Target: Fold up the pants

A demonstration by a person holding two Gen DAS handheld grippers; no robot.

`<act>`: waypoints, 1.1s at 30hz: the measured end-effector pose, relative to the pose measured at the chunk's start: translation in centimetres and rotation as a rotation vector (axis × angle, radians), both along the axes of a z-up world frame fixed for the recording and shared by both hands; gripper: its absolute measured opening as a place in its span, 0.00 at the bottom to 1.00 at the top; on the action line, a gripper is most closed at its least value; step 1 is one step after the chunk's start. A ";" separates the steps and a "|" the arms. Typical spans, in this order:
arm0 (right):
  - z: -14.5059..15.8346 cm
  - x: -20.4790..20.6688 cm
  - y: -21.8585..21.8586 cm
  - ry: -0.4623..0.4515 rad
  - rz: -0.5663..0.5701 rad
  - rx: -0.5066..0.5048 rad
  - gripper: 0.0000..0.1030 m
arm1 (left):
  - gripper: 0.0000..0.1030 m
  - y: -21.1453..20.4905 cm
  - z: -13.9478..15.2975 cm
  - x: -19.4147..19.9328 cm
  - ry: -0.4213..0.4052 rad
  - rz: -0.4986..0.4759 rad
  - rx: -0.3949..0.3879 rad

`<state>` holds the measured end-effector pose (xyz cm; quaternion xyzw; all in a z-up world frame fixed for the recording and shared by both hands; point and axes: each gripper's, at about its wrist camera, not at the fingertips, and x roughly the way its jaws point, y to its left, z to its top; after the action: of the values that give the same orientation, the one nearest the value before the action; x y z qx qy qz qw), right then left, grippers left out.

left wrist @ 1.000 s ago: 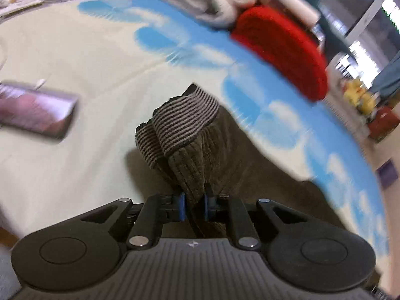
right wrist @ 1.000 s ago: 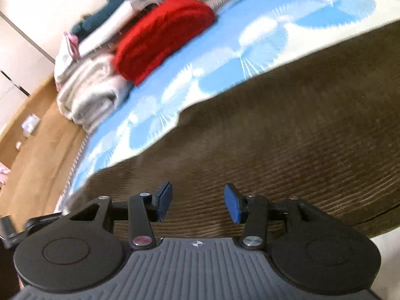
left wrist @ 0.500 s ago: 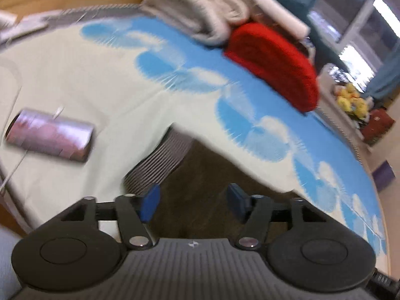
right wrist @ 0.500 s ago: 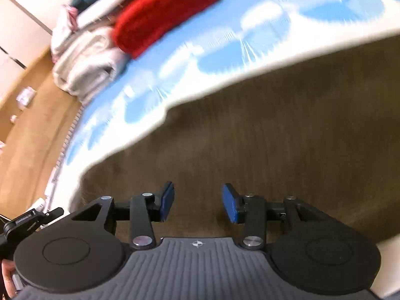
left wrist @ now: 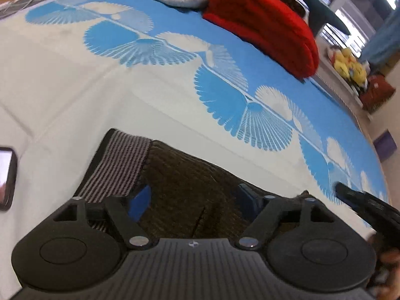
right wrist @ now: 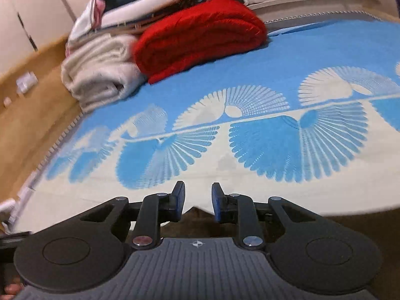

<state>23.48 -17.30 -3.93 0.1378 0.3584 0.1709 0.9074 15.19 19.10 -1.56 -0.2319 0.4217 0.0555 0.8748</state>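
On the bed: a cream bedspread (left wrist: 62, 80) printed with blue fan shapes carried everything in view.
Pants: brown corduroy pants (left wrist: 190, 190) with a grey-and-black striped ribbed waistband (left wrist: 117, 165) lay flat at the bedspread's near edge, waistband end toward the near left corner, probably set down so one fold could settle.
Left gripper: the black two-finger left gripper (left wrist: 195, 197) with blue pads hovered over the corduroy just beside the waistband; its jaws had just been opening and stood wide, pads clear of the cloth, so nothing was held.
Right gripper: the black right gripper (right wrist: 198, 201) pointed across the bedspread, the pants' far edge just under its fingertips; its jaws had just been closing to a narrow gap with only air visible between the pads.
Judgement: the narrowing likely readied a pinch on that edge for the next fold.
Back edge: a folded red knitted blanket (right wrist: 200, 32) and a cream folded blanket (right wrist: 100, 72) sat stacked well apart from the pants, leaving working room.
Left edge: a dark phone (left wrist: 7, 177) lay near the waistband, not touching.
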 end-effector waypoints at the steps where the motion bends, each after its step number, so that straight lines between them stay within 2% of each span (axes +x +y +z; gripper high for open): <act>1: -1.0 0.5 0.5 0.023 0.009 -0.015 0.24 | 0.80 0.0 -0.2 0.2 0.009 -0.006 0.010; 3: -3.4 1.2 1.3 0.107 0.050 -0.054 0.24 | 0.80 0.0 -0.6 0.3 0.016 -0.021 0.023; 4: -4.0 1.0 1.6 0.116 0.066 -0.063 0.26 | 0.80 0.0 -0.6 0.3 0.014 -0.028 0.025; 6: -4.0 0.2 2.1 0.067 0.114 -0.107 0.27 | 0.80 0.1 -0.7 0.3 0.014 -0.035 0.016; 10: -3.4 -0.1 1.6 0.086 0.140 -0.055 0.30 | 0.80 0.5 -0.6 0.3 0.012 -0.036 -0.007; 14: -4.2 0.5 2.0 0.090 0.146 -0.072 0.31 | 0.80 0.5 -0.6 0.2 0.011 -0.042 -0.008; 19: -4.2 0.6 2.6 0.066 0.210 -0.098 0.30 | 0.80 1.0 -0.6 0.1 0.008 -0.036 -0.040; 22: -4.4 0.5 2.7 0.061 0.263 -0.084 0.20 | 0.80 1.5 -0.5 0.2 0.009 -0.012 -0.076; 25: -4.3 0.1 3.7 0.009 0.318 -0.152 0.09 | 0.80 2.1 -0.3 0.3 0.001 0.034 -0.133; 33: -4.2 0.2 5.5 -0.101 0.162 -0.239 0.06 | 0.80 2.0 -0.2 0.6 0.003 0.042 -0.135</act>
<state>23.72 -11.84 -8.08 -0.0092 0.3400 0.2062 0.9175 15.77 21.14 -1.80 -0.2993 0.4210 0.0458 0.8550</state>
